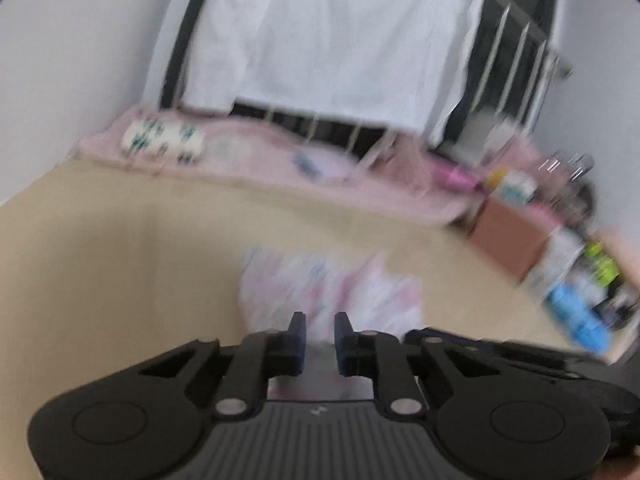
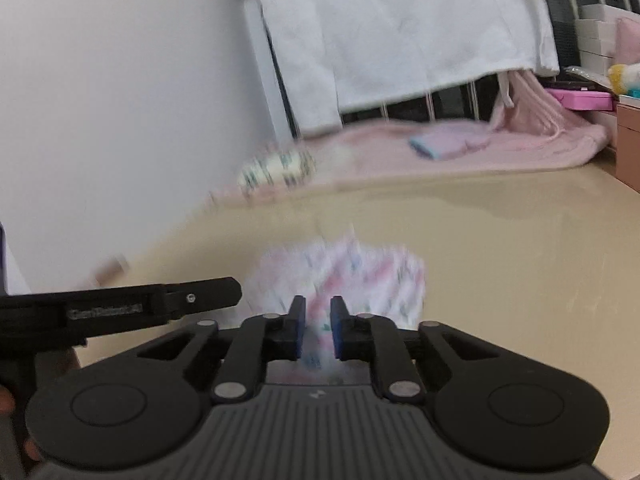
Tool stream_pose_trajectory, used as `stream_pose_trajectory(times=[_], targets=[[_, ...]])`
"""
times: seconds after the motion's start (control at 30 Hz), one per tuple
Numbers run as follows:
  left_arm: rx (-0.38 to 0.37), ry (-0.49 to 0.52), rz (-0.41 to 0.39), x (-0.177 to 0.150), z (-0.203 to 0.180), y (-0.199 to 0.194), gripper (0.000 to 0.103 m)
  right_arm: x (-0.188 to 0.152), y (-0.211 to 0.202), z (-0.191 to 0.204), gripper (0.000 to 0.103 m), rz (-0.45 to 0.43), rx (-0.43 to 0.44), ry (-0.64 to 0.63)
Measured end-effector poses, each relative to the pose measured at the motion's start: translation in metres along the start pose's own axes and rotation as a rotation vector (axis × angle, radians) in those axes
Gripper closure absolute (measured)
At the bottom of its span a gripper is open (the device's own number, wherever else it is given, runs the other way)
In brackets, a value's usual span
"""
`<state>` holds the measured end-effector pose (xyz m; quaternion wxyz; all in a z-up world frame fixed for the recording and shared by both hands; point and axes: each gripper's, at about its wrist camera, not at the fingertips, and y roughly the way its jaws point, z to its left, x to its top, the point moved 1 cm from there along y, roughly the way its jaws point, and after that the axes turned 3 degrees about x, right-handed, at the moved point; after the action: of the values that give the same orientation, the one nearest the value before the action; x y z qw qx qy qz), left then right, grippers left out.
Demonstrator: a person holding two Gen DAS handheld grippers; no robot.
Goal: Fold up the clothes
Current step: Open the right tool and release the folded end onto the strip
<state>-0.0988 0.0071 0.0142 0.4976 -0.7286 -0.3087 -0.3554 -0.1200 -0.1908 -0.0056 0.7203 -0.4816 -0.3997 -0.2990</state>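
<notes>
In the left wrist view, a crumpled white garment (image 1: 332,292) with pink and blue print lay on the beige table (image 1: 120,248), just beyond the left gripper (image 1: 320,330), whose fingers stood slightly apart. In the right wrist view, the right gripper (image 2: 318,318) likewise hung slightly parted near the blurred garment (image 2: 340,280); the left gripper (image 2: 208,294) reached in from the left.

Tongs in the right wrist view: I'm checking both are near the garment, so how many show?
2: the right tongs at bottom center, over the floral garment, and the left tongs entering from the left edge, side-on.
</notes>
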Motion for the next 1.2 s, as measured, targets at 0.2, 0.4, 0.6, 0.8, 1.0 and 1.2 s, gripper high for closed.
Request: stream_pose_trajectory(times=[0.2,0.4,0.6,0.8,1.0,1.2], targets=[[-0.003,-0.049,0.022,-0.015,0.011,0.009,0.088,-0.023,0.003,0.004,0.095,-0.016,-0.051,-0.027],[-0.029,-0.044,0.033,-0.015,0.020,0.005,0.088,-0.024,0.003,0.003,0.095,-0.022,-0.045,-0.046],[-0.002,-0.166,-0.093,0.018,0.069,-0.020,0.090,-0.021,0.001,-0.002,0.095,-0.002,-0.023,-0.059],[-0.242,-0.121,-0.009,0.016,0.037,-0.022,0.072,-0.020,-0.002,-0.012,0.093,-0.015,0.043,-0.057],[-0.154,-0.059,0.074,-0.008,0.024,0.010,0.075,-0.002,-0.021,-0.031,0.082,-0.039,0.066,-0.022],[-0.121,-0.040,0.087,-0.007,0.023,0.012,0.076,-0.012,-0.016,-0.046,0.072,0.001,0.015,0.004]])
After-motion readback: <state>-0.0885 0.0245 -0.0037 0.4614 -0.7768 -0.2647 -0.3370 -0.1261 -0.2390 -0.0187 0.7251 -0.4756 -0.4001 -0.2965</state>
